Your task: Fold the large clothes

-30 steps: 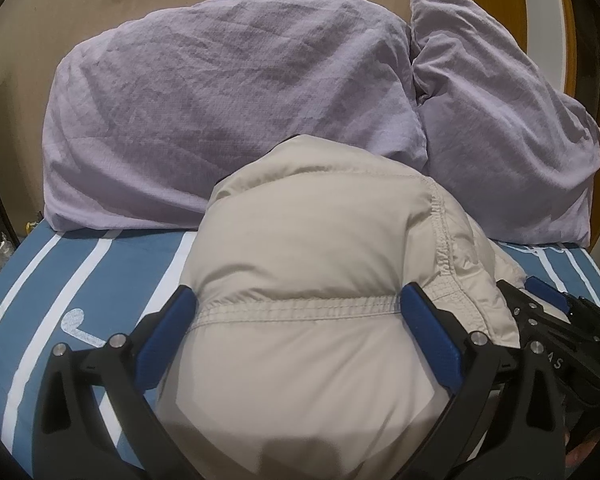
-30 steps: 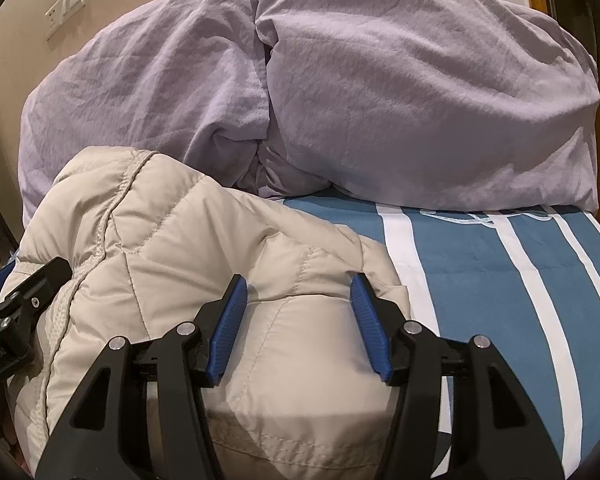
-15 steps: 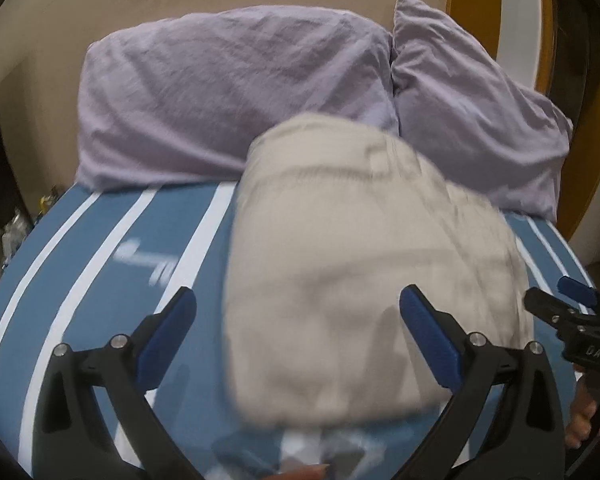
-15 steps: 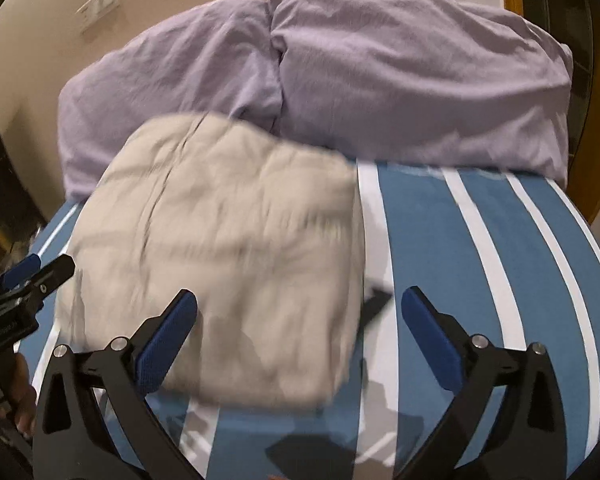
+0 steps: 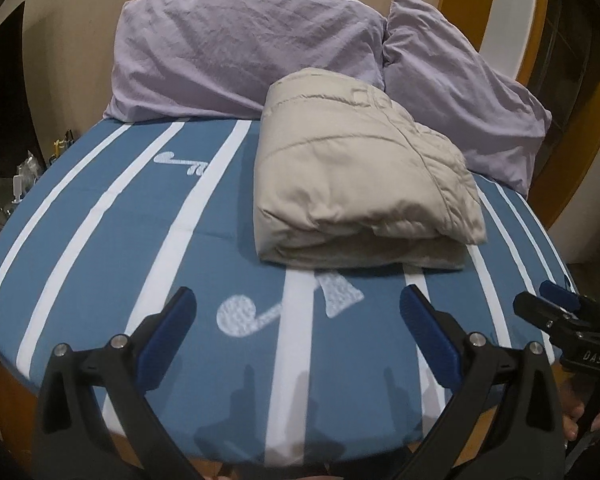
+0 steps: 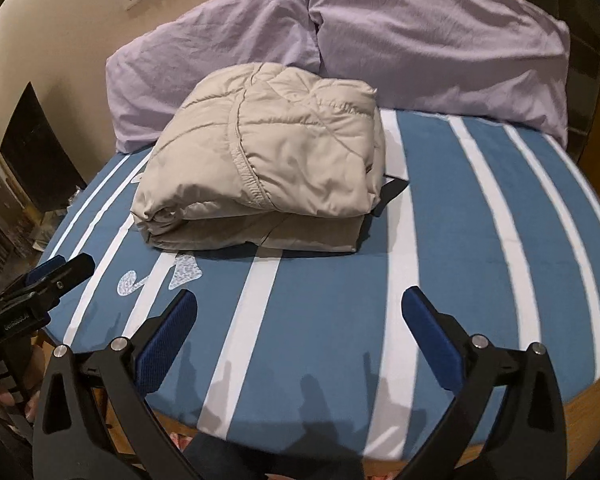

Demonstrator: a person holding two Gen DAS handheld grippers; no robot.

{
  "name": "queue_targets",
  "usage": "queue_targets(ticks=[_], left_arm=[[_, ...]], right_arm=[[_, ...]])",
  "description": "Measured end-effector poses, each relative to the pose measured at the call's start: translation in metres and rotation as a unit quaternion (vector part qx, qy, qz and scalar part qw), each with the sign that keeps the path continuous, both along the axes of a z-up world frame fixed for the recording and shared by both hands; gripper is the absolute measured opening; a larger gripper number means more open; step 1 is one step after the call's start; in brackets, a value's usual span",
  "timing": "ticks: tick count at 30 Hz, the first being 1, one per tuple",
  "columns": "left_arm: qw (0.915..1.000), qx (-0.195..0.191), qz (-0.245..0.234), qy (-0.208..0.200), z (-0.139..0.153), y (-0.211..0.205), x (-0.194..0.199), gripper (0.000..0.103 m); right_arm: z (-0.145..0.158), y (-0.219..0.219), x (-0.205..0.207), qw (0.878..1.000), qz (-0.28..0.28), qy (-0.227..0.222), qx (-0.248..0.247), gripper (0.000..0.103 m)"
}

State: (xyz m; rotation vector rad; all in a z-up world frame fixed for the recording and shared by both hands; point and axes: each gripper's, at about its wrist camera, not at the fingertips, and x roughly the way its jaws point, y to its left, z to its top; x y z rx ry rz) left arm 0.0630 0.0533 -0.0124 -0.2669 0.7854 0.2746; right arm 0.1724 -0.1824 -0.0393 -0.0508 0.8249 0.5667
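A beige padded jacket (image 5: 360,176) lies folded into a thick bundle on the blue striped bed (image 5: 120,232), its far edge against the pillows. It also shows in the right wrist view (image 6: 268,160). My left gripper (image 5: 298,320) is open and empty, well back from the jacket over the near part of the bed. My right gripper (image 6: 300,320) is open and empty, also back from the jacket. Each gripper shows at the edge of the other's view: the right one (image 5: 556,312) and the left one (image 6: 56,276).
Two lilac pillows (image 5: 240,52) (image 6: 440,40) lean against the wall at the head of the bed. The bed's wooden front edge (image 6: 500,452) is just below my grippers. Dark furniture (image 6: 36,152) and clutter stand at the left.
Both grippers have let go of the jacket, opened wide and pulled back toward the foot of the bed. The jacket now rests folded on the bed.
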Motion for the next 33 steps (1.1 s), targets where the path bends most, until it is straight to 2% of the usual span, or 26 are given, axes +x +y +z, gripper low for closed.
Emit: queue_targets(ticks=[5, 9, 15, 33], left_arm=[[0.9997, -0.016, -0.015, 0.008, 0.006, -0.009, -0.003, 0.101], [0.9992, -0.019, -0.034, -0.001, 0.013, -0.018, -0.007, 0.101], [0.9985, -0.03, -0.044, 0.015, 0.01, -0.023, -0.006, 0.101], [0.9978, -0.046, -0.045, 0.011, 0.009, -0.02, -0.007, 0.101]], right_arm=[[0.007, -0.01, -0.007, 1.0, -0.009, 0.01, 0.007, 0.102], [0.011, -0.011, -0.01, 1.0, -0.008, 0.015, 0.011, 0.102], [0.013, -0.007, -0.015, 1.0, 0.0, 0.017, 0.009, 0.102], [0.014, -0.006, -0.016, 1.0, 0.003, 0.02, 0.01, 0.102]])
